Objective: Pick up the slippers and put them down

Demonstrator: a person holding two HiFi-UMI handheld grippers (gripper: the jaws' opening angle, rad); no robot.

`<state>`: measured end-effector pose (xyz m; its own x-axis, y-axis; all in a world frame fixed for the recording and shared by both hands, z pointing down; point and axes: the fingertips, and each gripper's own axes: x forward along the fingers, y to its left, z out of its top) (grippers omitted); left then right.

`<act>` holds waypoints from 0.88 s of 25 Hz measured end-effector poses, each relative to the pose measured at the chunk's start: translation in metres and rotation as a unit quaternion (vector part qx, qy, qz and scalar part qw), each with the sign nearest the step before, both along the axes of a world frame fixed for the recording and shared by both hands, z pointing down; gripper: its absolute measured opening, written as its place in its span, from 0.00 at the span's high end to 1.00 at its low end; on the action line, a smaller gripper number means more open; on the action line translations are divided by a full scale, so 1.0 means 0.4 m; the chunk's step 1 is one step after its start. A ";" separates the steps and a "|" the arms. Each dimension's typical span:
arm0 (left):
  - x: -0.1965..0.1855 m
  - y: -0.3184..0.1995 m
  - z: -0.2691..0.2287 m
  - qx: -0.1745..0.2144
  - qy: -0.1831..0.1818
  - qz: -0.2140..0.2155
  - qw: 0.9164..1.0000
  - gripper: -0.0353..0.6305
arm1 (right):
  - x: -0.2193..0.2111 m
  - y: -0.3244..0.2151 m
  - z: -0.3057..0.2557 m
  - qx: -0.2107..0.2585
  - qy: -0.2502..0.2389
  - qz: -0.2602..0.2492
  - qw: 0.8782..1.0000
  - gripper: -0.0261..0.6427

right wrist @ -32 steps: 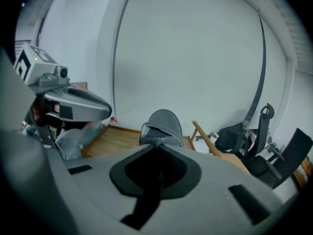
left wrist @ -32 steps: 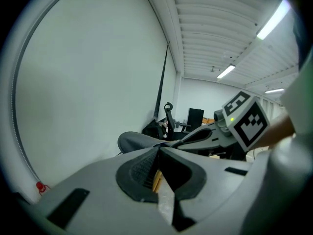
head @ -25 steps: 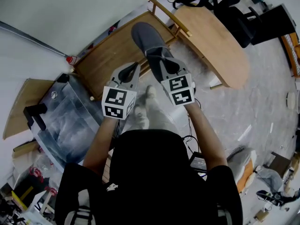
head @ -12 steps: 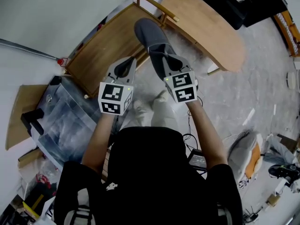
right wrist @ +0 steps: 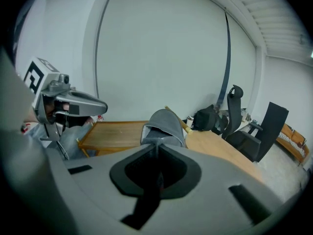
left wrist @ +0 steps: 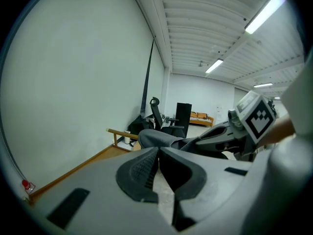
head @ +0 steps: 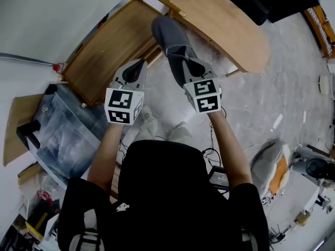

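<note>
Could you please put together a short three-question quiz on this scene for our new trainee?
1. True or false: the left gripper is clamped on the grey slipper.
2. What does the right gripper hold? A) the grey slipper B) a black office chair C) a plastic bag
3. Fill in: in the right gripper view, the marker cube at the left belongs to the ___ gripper.

Key: 1 false, its jaws are together with nothing between them; 2 A; 3 left.
</note>
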<state>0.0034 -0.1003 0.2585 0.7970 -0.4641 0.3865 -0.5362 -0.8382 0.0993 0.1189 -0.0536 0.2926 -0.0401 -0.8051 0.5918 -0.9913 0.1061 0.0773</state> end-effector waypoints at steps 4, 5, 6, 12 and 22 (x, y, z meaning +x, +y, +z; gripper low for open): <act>0.036 0.031 0.024 -0.007 -0.009 -0.019 1.000 0.94 | 0.053 0.053 0.022 -0.009 -0.006 -0.004 1.000 0.95; 0.041 0.034 0.030 -0.008 -0.011 -0.026 1.000 0.94 | 0.063 0.065 0.029 -0.011 -0.008 -0.006 1.000 0.95; 0.049 0.036 0.035 -0.009 -0.012 -0.032 0.999 0.94 | 0.075 0.076 0.037 -0.013 -0.011 -0.007 1.000 0.95; 0.100 0.065 0.075 -0.011 -0.022 -0.046 0.999 0.94 | 0.136 0.126 0.088 -0.021 -0.026 -0.004 0.999 0.95; 0.156 0.092 0.228 -0.015 -0.026 -0.050 0.998 0.94 | 0.185 0.148 0.224 -0.017 -0.042 0.006 0.999 0.95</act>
<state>0.0657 -0.0636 0.3497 0.7263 -0.5275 0.4407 -0.6216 -0.7777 0.0935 0.1930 0.0056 0.3820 -0.0799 -0.7853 0.6140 -0.9955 0.0945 -0.0088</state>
